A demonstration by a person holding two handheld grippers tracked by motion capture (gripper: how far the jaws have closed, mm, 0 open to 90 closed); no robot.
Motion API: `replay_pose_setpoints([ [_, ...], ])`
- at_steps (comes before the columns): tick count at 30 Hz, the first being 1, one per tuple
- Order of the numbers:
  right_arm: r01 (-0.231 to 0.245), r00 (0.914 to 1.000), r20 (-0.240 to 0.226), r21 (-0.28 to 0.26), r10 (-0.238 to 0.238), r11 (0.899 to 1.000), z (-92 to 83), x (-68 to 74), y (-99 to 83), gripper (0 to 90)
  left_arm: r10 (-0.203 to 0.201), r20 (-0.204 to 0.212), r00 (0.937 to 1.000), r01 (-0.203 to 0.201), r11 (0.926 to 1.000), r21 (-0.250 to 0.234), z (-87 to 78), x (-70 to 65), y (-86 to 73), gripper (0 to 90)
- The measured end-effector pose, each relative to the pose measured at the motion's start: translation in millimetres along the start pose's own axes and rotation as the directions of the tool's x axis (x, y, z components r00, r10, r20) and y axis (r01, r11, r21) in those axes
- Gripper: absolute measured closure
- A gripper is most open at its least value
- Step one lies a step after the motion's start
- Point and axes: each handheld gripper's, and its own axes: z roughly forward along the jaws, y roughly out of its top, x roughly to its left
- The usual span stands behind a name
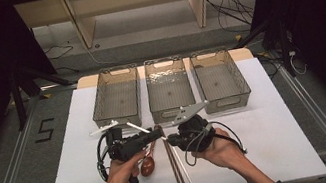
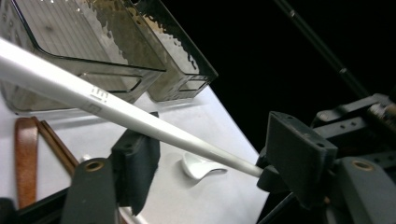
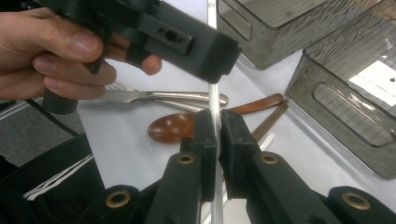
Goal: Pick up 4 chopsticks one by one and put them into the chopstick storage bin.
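Observation:
A long white chopstick [image 1: 139, 127] is held off the table between the two grippers. My right gripper [image 3: 217, 126] is shut on it, both pads pressed against the thin white shaft [image 3: 214, 100]. In the high view that gripper [image 1: 172, 140] points left, just right of the table's middle. My left gripper [image 1: 158, 133] points right and meets it there. In the left gripper view its jaws [image 2: 217, 154] stand apart with the chopstick [image 2: 140, 119] running slantwise between them. The pads do not press on it.
Three empty see-through bins [image 1: 117, 99] [image 1: 169, 90] [image 1: 219, 79] stand in a row at the back. On the white tabletop [image 1: 271, 143] lie a brown wooden spoon [image 1: 147, 165], brown chopsticks [image 1: 177, 170], another white chopstick [image 1: 187, 176], a metal utensil [image 3: 159, 97] and a white spoon [image 2: 201, 168].

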Motion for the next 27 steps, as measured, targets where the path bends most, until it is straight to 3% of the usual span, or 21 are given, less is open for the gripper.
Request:
replay_pose_setpoints([
  [8, 0.001, 1.0, -0.008, -0.009, -0.001, 1.0, 2.4, 2.2, -1.2, 86.2, -0.036, 0.021, 0.9991, 0.037, 0.999, -0.024, -2.3, 3.6, -0.3, 54.0],
  [10, 0.0, 0.9999, -0.013, -0.013, -0.001, 1.0, 2.5, 2.3, -1.4, 86.2, -0.062, 0.033, 0.9975, 0.063, 0.9976, -0.03, -3.3, 5.9, -0.3, 58.5],
  [15, 0.002, 0.9999, -0.015, -0.023, -0.003, 1.0, 2.3, 2.7, -1.5, 86.1, -0.079, 0.045, 0.9959, 0.081, 0.9958, -0.043, -5.3, 8.2, 0.7, 68.1],
  [20, 0.005, 0.9998, -0.022, -0.03, -0.005, 1.0, 3.2, 2.6, -2.7, 86.1, -0.107, 0.083, 0.9909, 0.11, 0.9929, -0.043, -6.4, 7.9, 2.3, 74.3],
  [27, 0.006, 0.9993, -0.035, -0.041, -0.008, 0.999, 7.0, 2.4, -5.1, 85.8, -0.095, 0.134, 0.9864, 0.102, 0.9937, -0.047, -8.4, 2.4, 5.5, 82.8],
])
